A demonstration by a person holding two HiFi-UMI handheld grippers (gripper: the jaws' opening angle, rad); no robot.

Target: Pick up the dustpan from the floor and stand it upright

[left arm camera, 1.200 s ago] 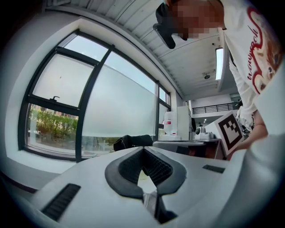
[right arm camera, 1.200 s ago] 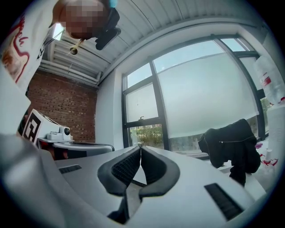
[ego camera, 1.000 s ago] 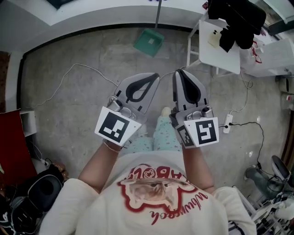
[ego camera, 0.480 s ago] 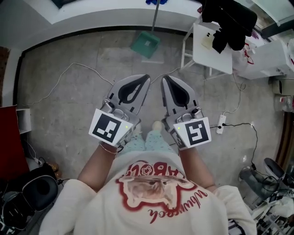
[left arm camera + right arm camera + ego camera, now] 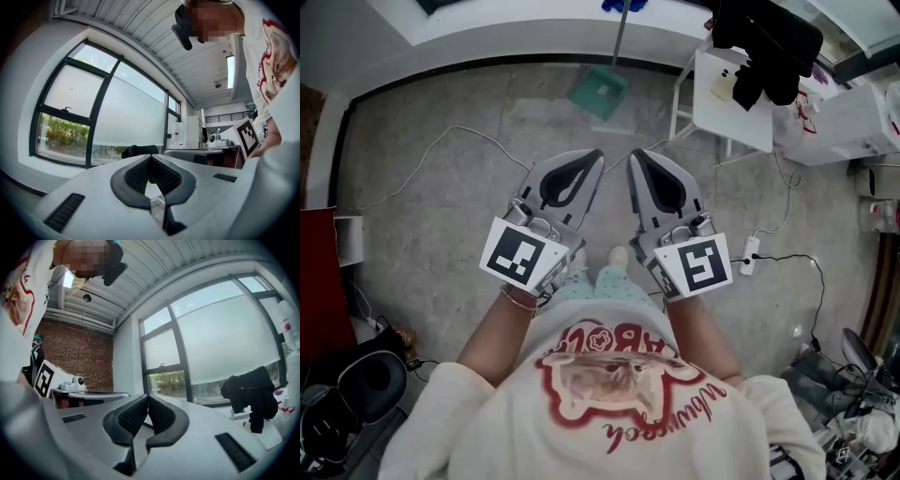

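Close to the body, just before the white shirt with the red print point(image 5: 609, 394), I see both tools held side by side and pointing level toward the far wall. On the left gripper point(image 5: 596, 157) the jaws are pressed together at the tips, and nothing is between them; its own view point(image 5: 150, 157) shows only the small empty gap behind the closed tips. The right gripper point(image 5: 634, 157) is the same: narrow, jaws together, holding nothing point(image 5: 146, 397). The two tips are near each other but do not touch. Each tool carries its marker cube at the back, the left cube point(image 5: 520, 255) and the right cube point(image 5: 698, 267).

Below and between the tools a foot point(image 5: 619, 254) stands on the grey floor point(image 5: 441, 216). A thin white cable point(image 5: 441, 141) runs over the floor on the left side, and a white power strip point(image 5: 751, 249) lies on the right side.

Farther away, well apart from both tools, the green dustpan point(image 5: 600, 91) rests on the floor near the dark baseboard, and its thin handle point(image 5: 622, 33) goes up toward the white ledge. To its right stands a white table point(image 5: 736, 117) with a black garment point(image 5: 769, 42) on it.
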